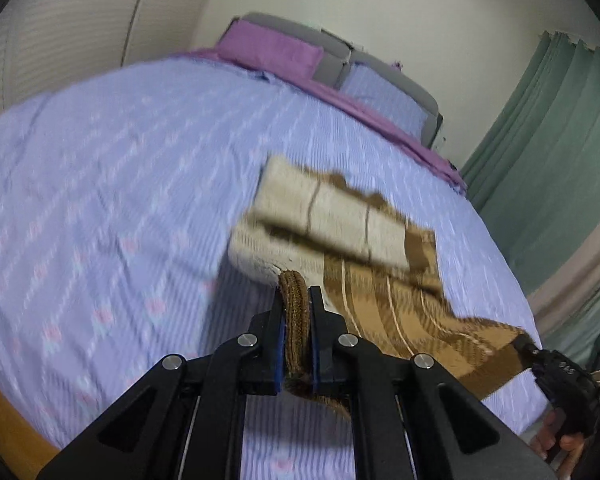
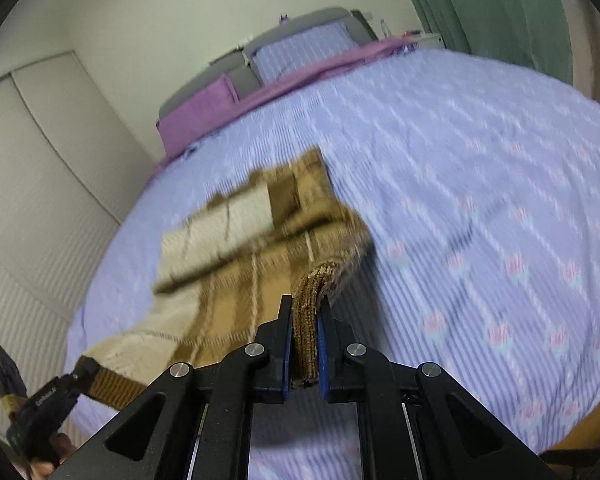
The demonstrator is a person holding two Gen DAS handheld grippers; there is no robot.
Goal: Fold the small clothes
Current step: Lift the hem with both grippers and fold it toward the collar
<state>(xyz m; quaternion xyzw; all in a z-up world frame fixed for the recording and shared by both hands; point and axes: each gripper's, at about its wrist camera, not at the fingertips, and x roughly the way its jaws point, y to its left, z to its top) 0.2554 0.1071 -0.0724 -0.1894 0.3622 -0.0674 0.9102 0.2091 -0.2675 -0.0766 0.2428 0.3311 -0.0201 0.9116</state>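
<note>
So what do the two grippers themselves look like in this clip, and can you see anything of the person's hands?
Both the left gripper and the right gripper are matte black, with angular linkage arms, round silver pivot pins and blue pads inside the fingers. Triangular cut-outs lighten the arms, and thin metal rails run beneath. The right gripper's side carries small white lettering, too blurred to read. A bare hand shows at its handle; no sleeve is visible.

No legible text anywhere. White lettering on the body of the right gripper point(image 1: 518, 345) in the left wrist view, and on the left gripper point(image 2: 85, 372) in the right wrist view, both too blurred and small to read.
</note>
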